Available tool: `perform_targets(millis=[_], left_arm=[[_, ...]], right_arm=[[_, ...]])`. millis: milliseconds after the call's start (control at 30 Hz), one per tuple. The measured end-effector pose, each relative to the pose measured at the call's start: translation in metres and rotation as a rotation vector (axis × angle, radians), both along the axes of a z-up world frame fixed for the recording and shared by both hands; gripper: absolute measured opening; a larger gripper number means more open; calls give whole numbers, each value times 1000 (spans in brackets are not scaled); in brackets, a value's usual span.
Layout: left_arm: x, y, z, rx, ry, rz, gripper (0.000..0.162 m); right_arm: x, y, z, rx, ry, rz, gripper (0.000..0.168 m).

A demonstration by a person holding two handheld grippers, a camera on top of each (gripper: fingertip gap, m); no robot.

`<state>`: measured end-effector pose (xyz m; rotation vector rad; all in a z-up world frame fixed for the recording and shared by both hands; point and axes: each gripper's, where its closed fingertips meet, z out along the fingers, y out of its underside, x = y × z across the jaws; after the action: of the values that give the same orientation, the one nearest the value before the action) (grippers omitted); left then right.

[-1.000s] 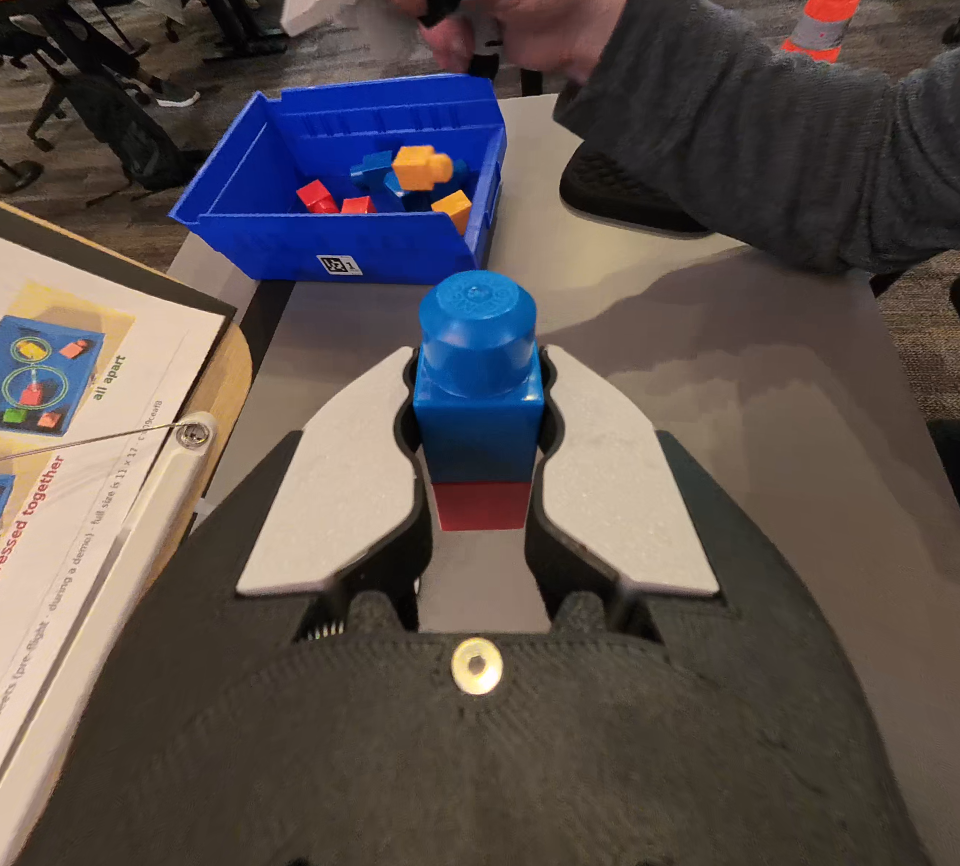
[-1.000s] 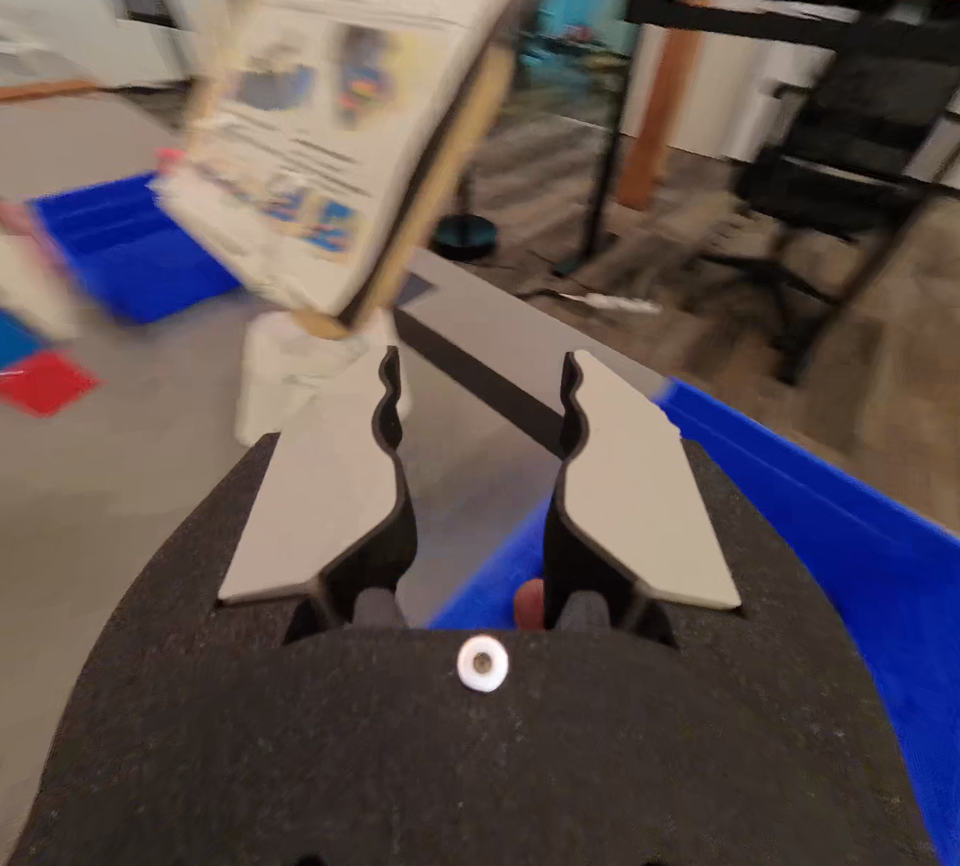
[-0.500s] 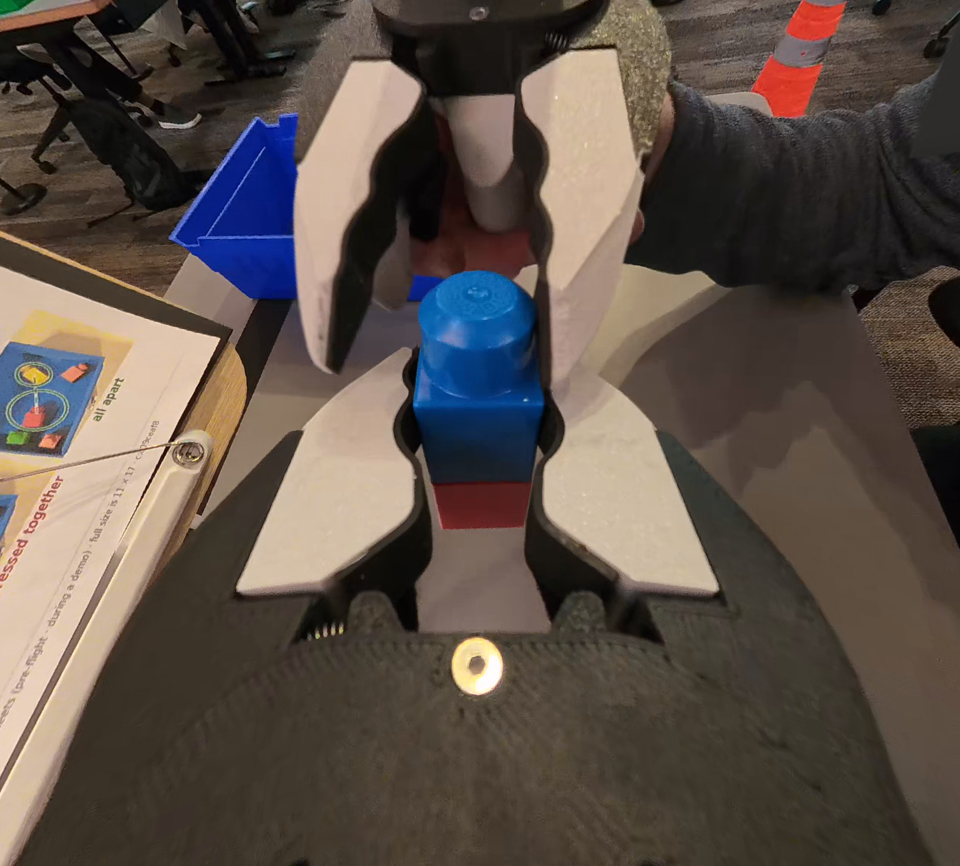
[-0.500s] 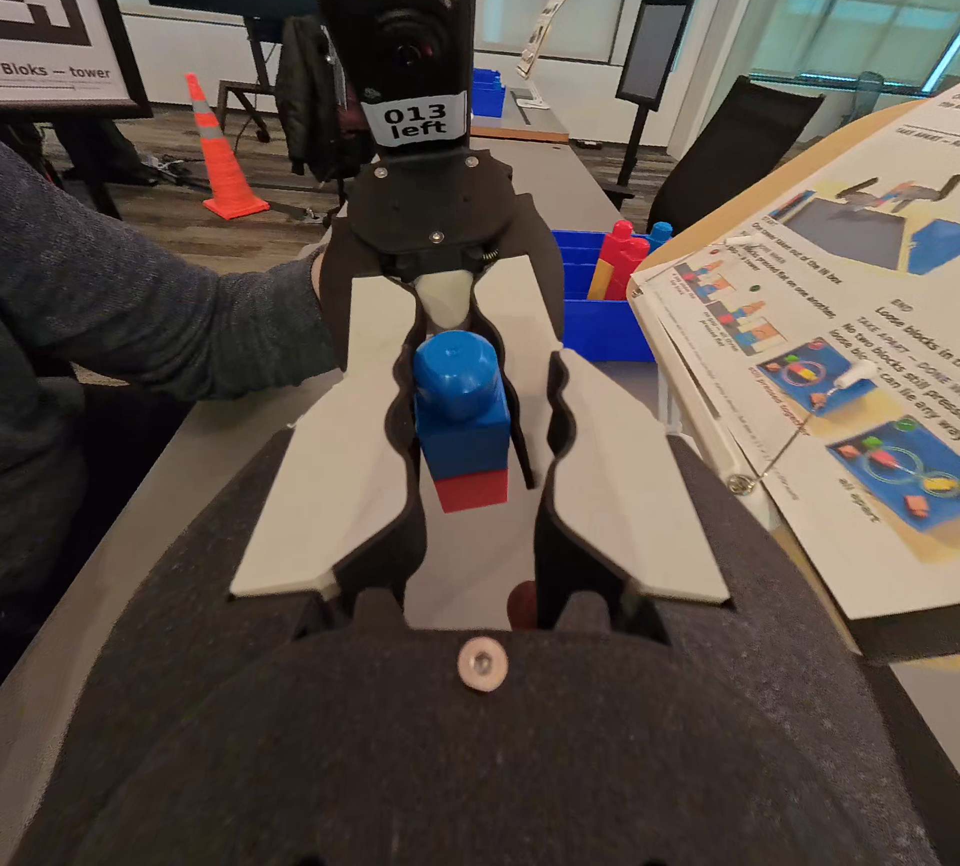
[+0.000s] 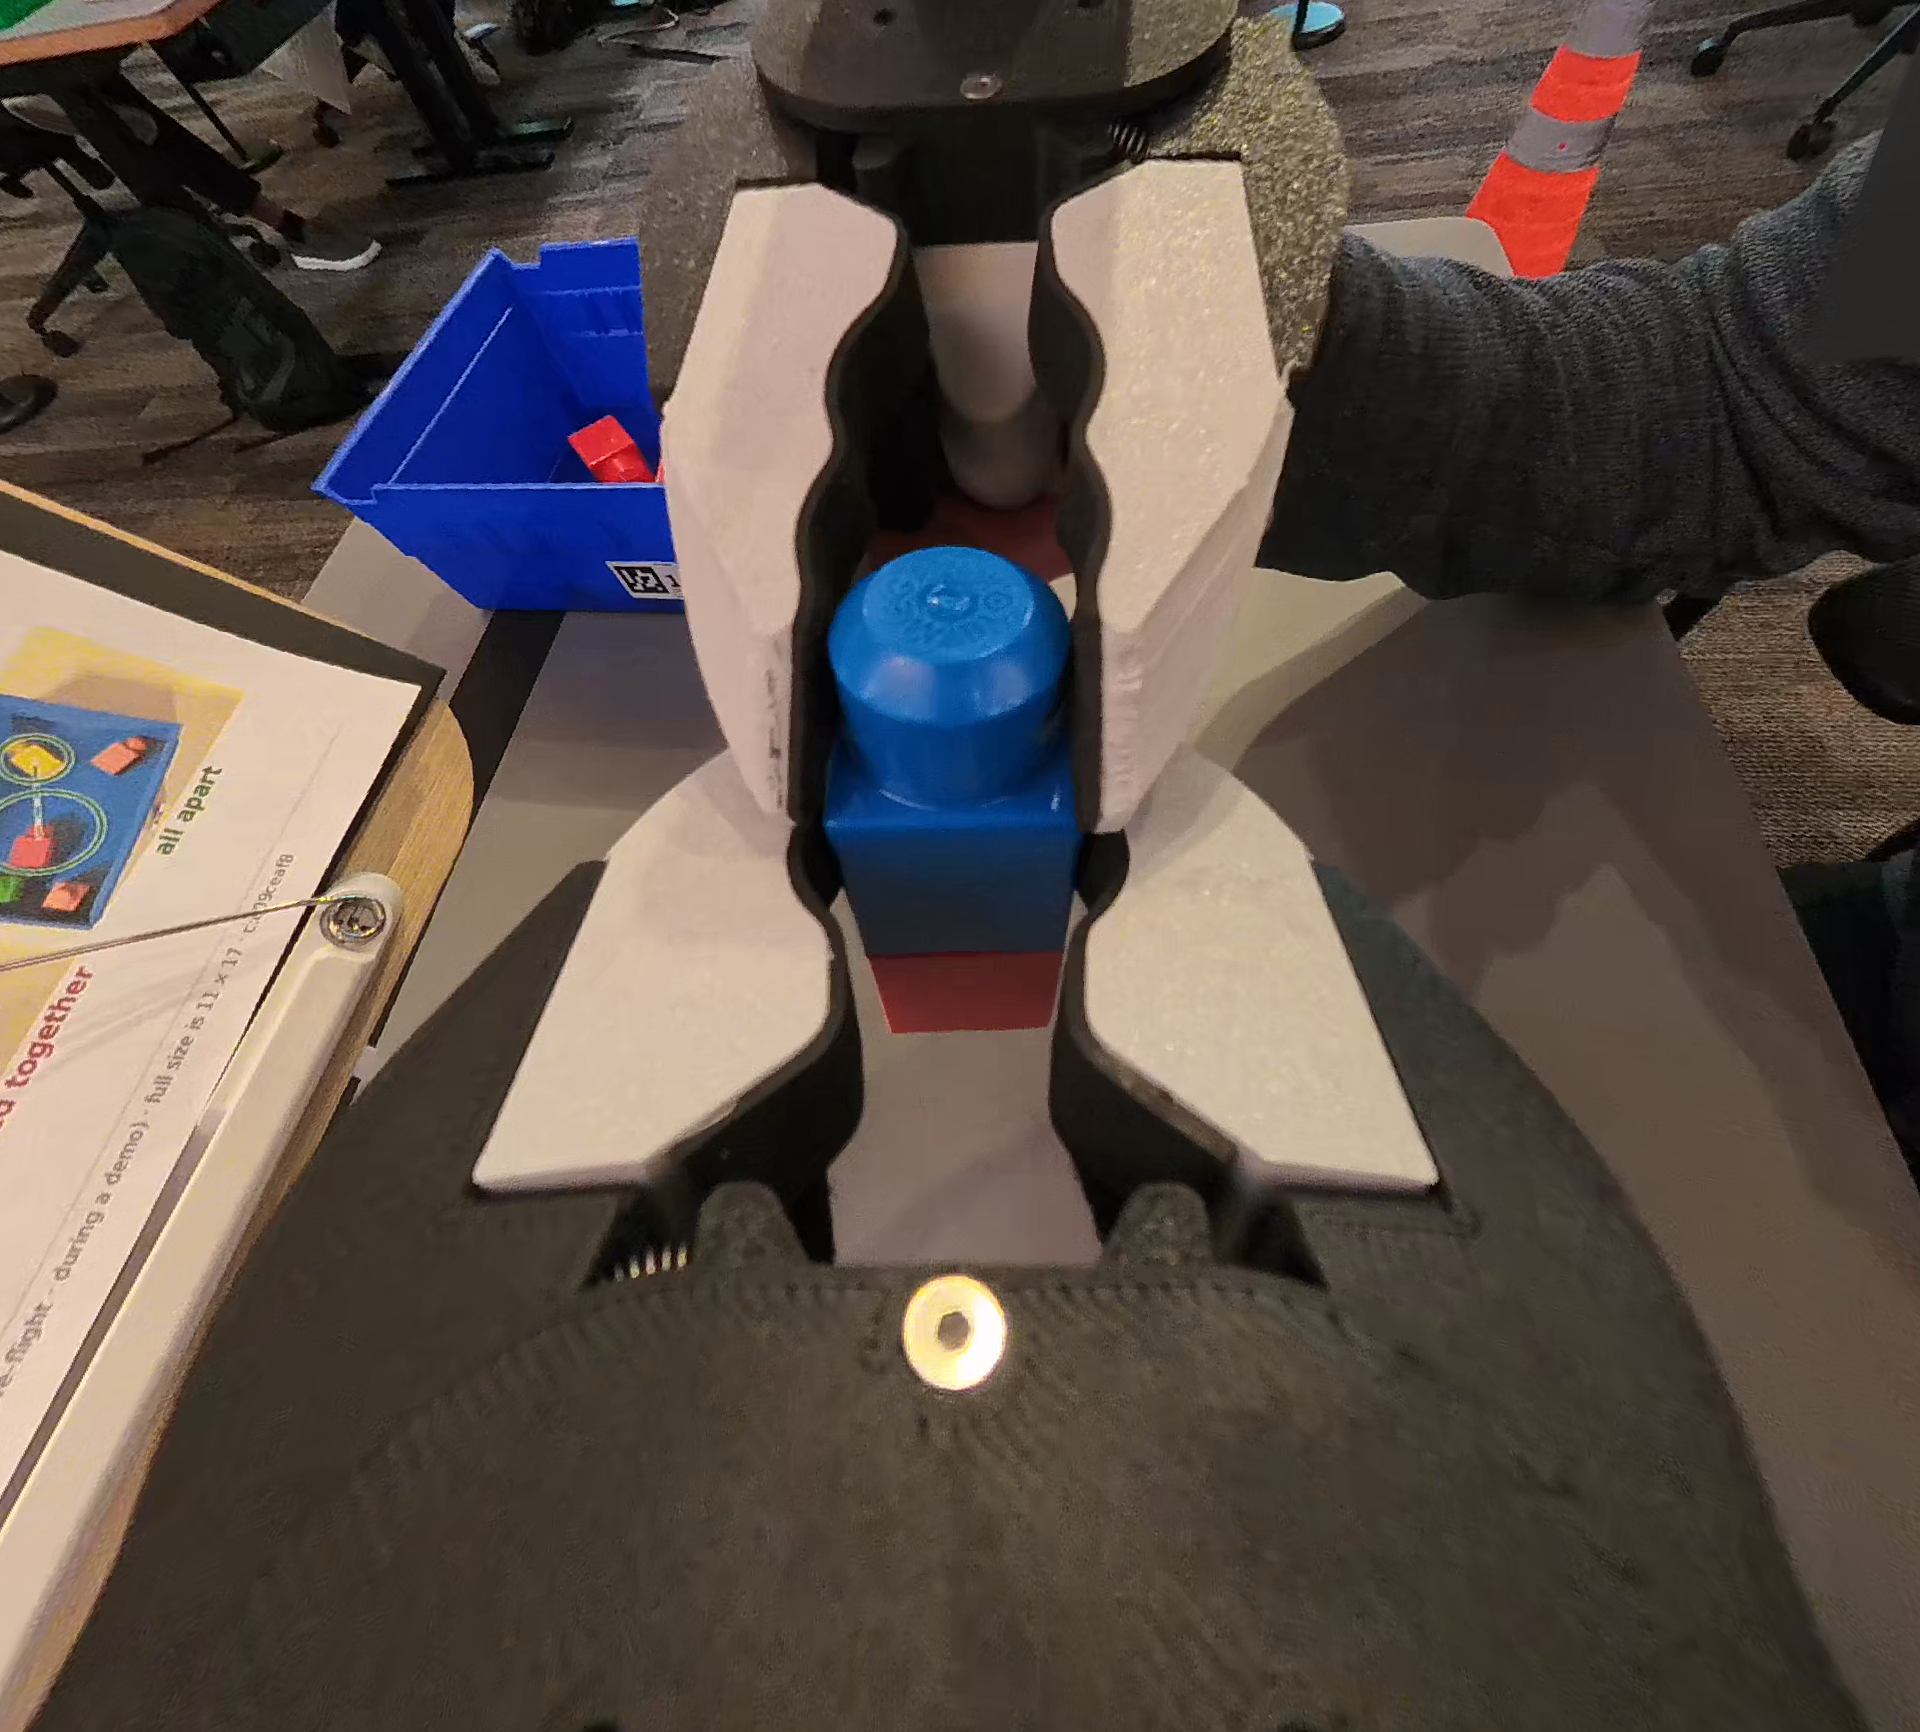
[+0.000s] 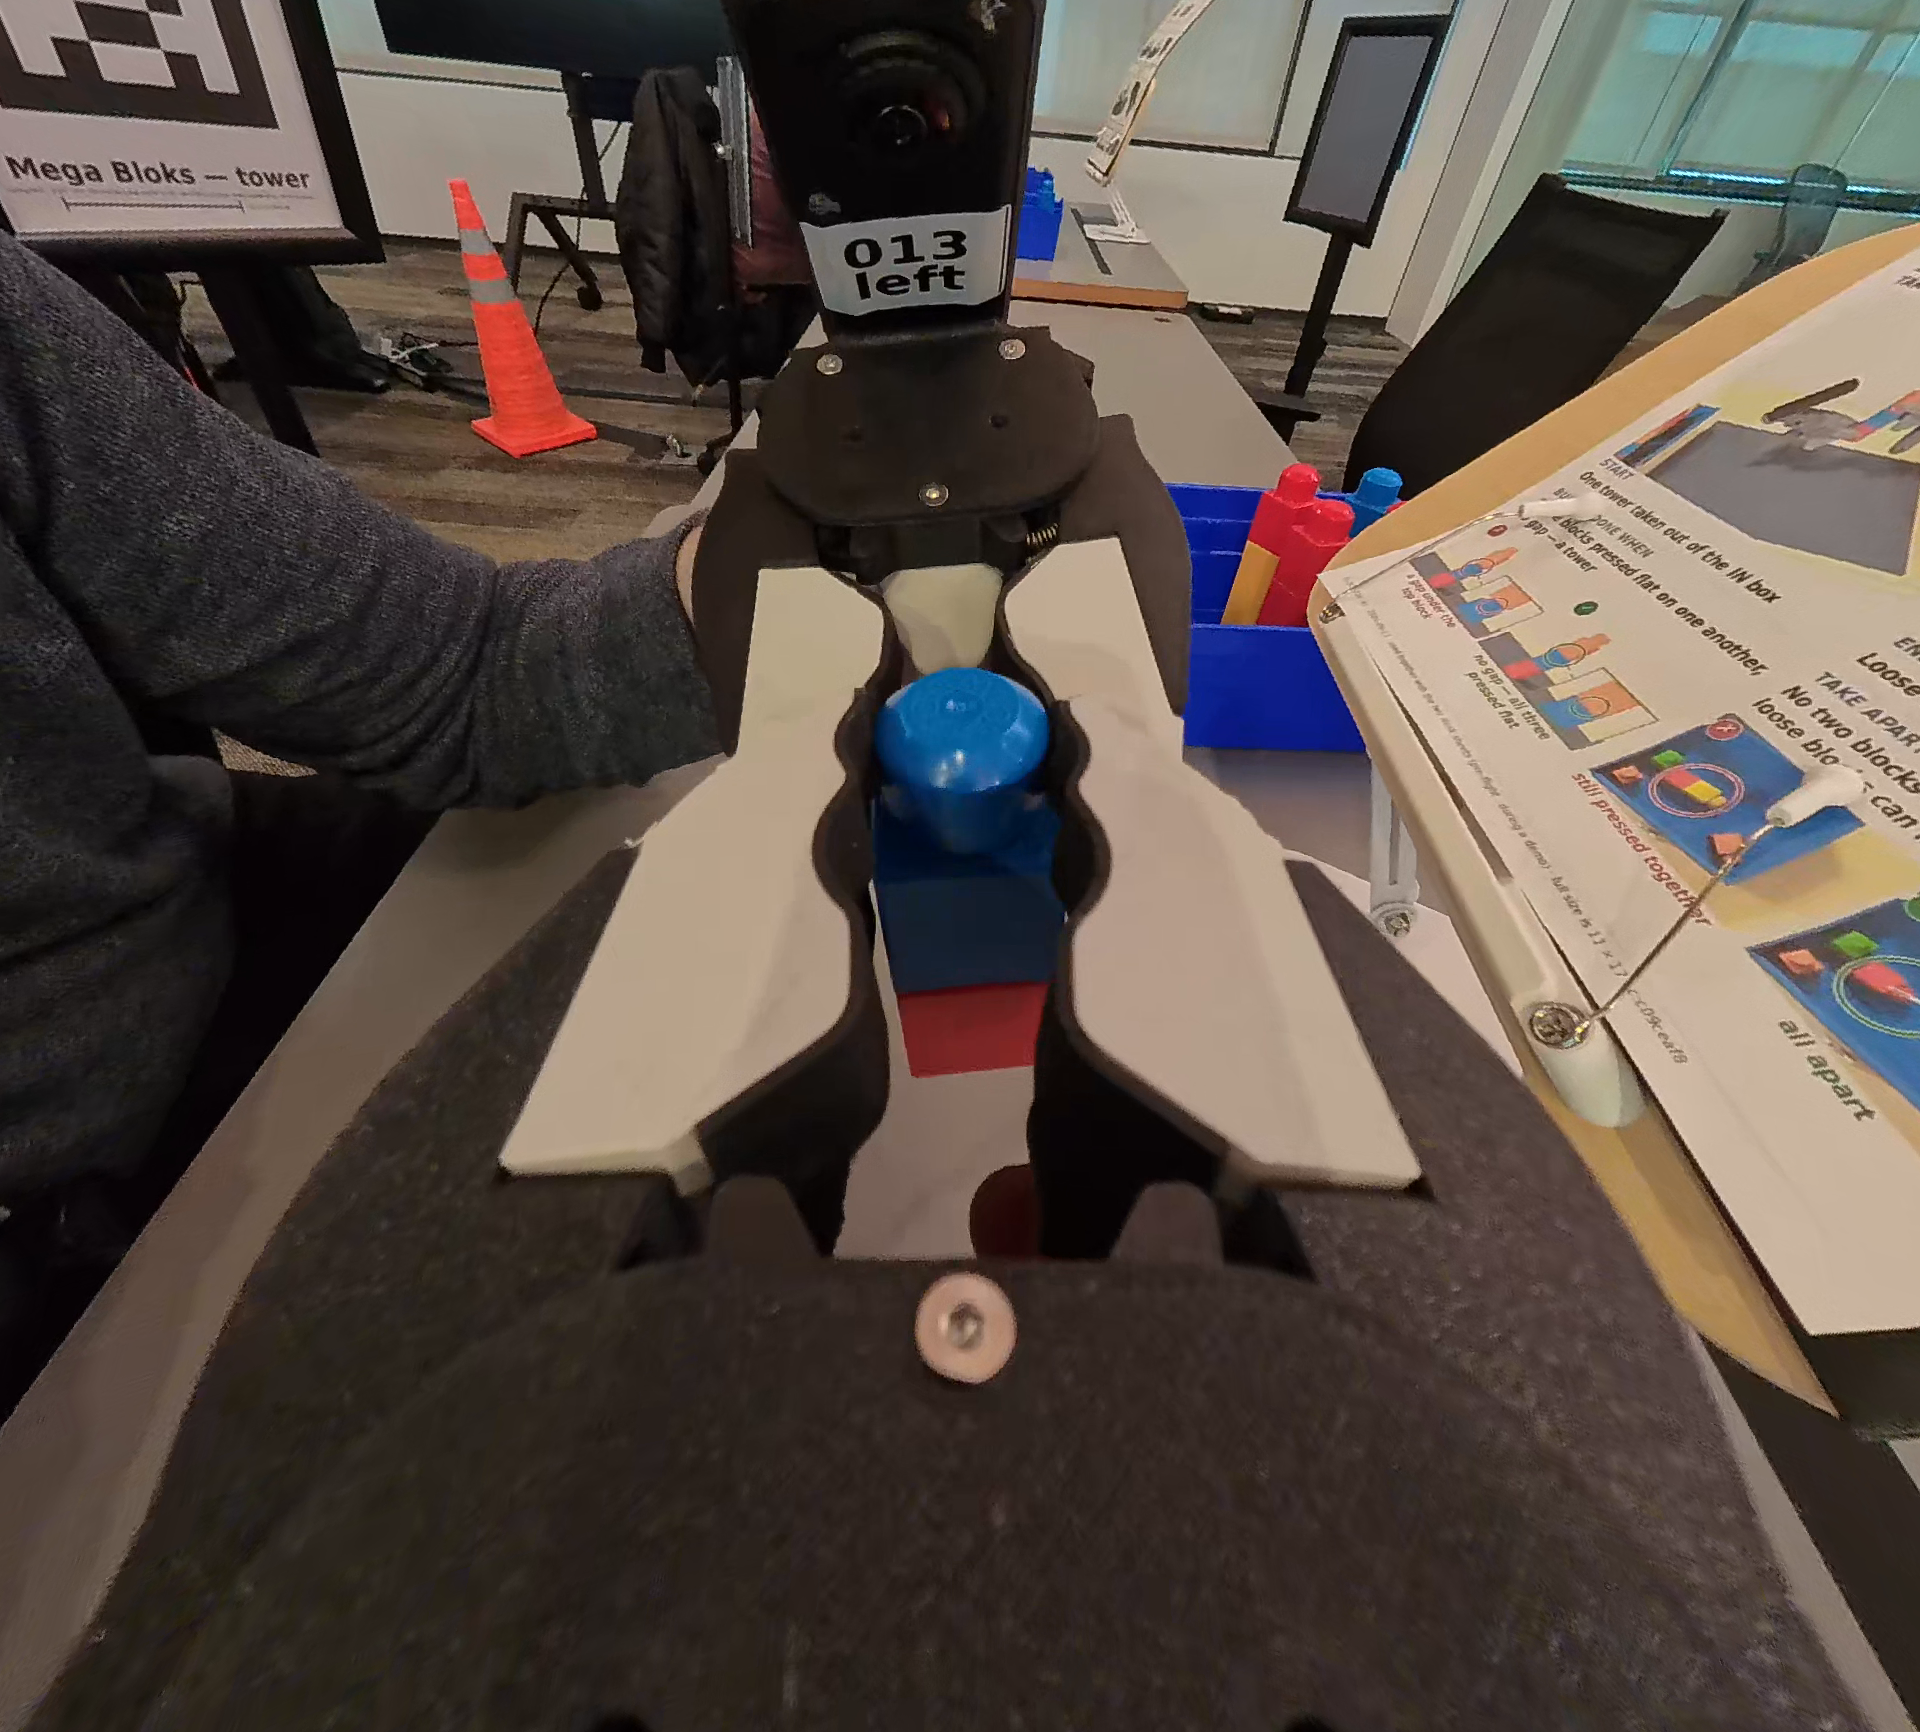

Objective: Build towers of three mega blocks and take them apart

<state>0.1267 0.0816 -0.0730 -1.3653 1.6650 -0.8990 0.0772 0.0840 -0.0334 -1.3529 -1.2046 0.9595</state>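
Grey bench is carrying everything; largest item on it is the tan board with printed instruction sheets, sitting at the bench's left edge in the left wrist view, pages pinned by a white clip and wire. Sheets are carrying text and coloured block diagrams; not transcribing.

Blue bin is sitting at the far left corner of the bench, a red block lying inside it, a small black-and-white code sticker on its front wall. In the right wrist view a second blue bin is standing at the far end of the bench just beside the board, holding upright red, yellow and blue towers.

Left hand-held gripper is clamping the body of the blue block from both sides, jaws narrow and touching it. Blue block is sitting on top of a red block, the pair standing upright near the middle of the bench. Whether a third block is under the red one: cannot tell.

Right hand-held gripper is coming in head-on from the opposite side, its white fingers bracketing the blue block's round stud. Fingers are looking closed onto the stud, but actual contact is hard to confirm.

A white tag with printed text is sitting on the left unit's camera housing. Grey sleeves are showing behind each gripper. Orange-and-grey cone is standing on the floor beyond the bench; a framed poster with a big code pattern is standing in the background.
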Motion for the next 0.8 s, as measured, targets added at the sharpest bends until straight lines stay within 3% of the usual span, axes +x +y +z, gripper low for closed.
perform_targets(millis=[267,500,633,800], left_arm=[[0,1,-5,-17,5,-23,50],[6,2,-9,-27,-11,-21,42],[5,4,-10,-2,9,-1,42],[8,-1,-12,-11,18,-17,41]], right_arm=[[5,1,17,-11,104,-7,30],[9,1,22,6,128,-14,31],[5,1,13,-1,73,-12,47],[2,0,9,44,31,-25,36]])
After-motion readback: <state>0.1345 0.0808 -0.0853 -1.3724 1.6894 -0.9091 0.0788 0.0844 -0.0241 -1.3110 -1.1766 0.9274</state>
